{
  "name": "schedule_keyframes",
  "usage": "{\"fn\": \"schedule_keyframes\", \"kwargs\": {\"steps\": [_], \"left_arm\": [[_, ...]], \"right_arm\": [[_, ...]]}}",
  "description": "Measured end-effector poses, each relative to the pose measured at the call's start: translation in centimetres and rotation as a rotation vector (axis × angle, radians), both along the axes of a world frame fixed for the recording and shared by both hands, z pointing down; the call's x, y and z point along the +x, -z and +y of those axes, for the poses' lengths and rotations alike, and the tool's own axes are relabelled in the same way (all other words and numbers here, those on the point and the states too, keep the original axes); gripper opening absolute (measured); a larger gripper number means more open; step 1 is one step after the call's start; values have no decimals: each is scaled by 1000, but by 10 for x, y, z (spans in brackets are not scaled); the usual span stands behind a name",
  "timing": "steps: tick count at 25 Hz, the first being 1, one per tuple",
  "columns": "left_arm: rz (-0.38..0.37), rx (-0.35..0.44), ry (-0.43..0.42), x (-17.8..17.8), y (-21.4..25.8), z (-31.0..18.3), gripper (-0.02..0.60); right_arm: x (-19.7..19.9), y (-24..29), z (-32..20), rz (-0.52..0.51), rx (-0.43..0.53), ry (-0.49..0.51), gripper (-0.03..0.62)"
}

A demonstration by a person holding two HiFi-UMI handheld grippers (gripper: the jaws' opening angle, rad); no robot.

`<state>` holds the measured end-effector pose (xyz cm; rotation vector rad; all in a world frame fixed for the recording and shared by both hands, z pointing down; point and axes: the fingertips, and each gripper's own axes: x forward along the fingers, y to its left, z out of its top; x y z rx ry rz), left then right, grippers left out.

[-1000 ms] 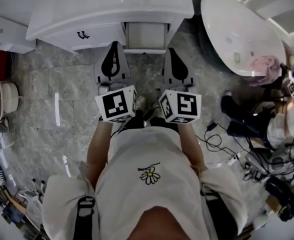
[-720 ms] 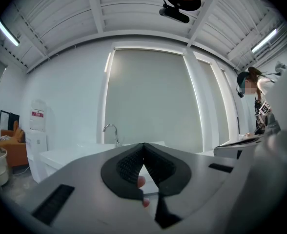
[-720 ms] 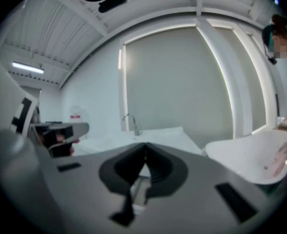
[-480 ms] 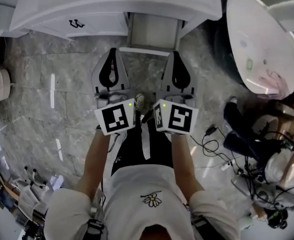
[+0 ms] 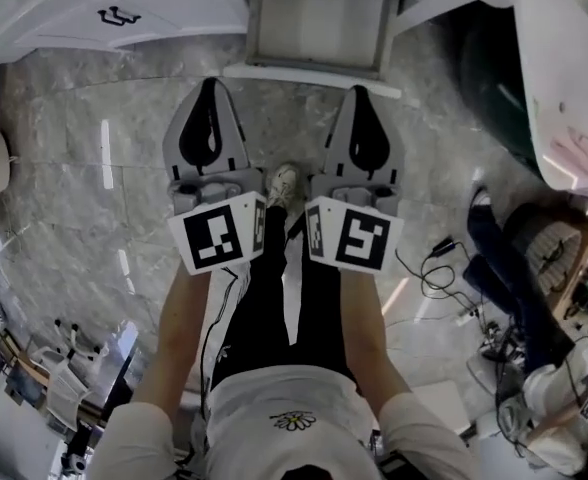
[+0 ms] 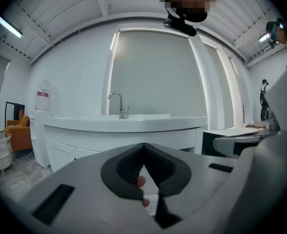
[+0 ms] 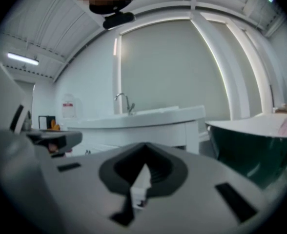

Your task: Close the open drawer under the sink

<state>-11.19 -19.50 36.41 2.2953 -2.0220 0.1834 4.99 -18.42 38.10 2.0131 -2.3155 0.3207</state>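
The open drawer [image 5: 319, 23] sticks out from under the white sink cabinet [image 5: 94, 8] at the top of the head view, its front panel [image 5: 312, 74] nearest me. My left gripper [image 5: 210, 86] and right gripper [image 5: 362, 93] are side by side over the marble floor, just short of that panel, both shut and empty. In the left gripper view the jaws [image 6: 143, 145] meet below the sink counter [image 6: 124, 123] and its faucet [image 6: 117, 104]. The right gripper [image 7: 144, 146] points at the same cabinet [image 7: 148, 123].
A dark-sided bathtub [image 5: 564, 78] stands close on the right, also in the right gripper view as the tub [image 7: 260, 145]. Cables [image 5: 442, 273] and another person's gear lie at the lower right. A closed drawer with a black handle [image 5: 119, 15] is at left. Clutter [image 5: 64, 368] lines the lower left.
Both grippers have sunk lower and come nearer the drawer front. The cabinet and drawer have slid toward the top of the head view and look larger.
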Motion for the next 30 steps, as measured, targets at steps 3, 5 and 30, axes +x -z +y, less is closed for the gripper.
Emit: {"fn": "schedule_keyframes", "kwargs": {"steps": [3, 5, 30], "left_arm": [[0, 20, 28, -4, -24, -7, 20], [10, 6, 42, -5, -46, -7, 20], [40, -150, 25, -16, -140, 7, 20]], "right_arm": [[0, -32, 3, 15, -8, -3, 29], [-1, -56, 7, 22, -28, -7, 29], [-37, -185, 6, 65, -300, 83, 91]]}}
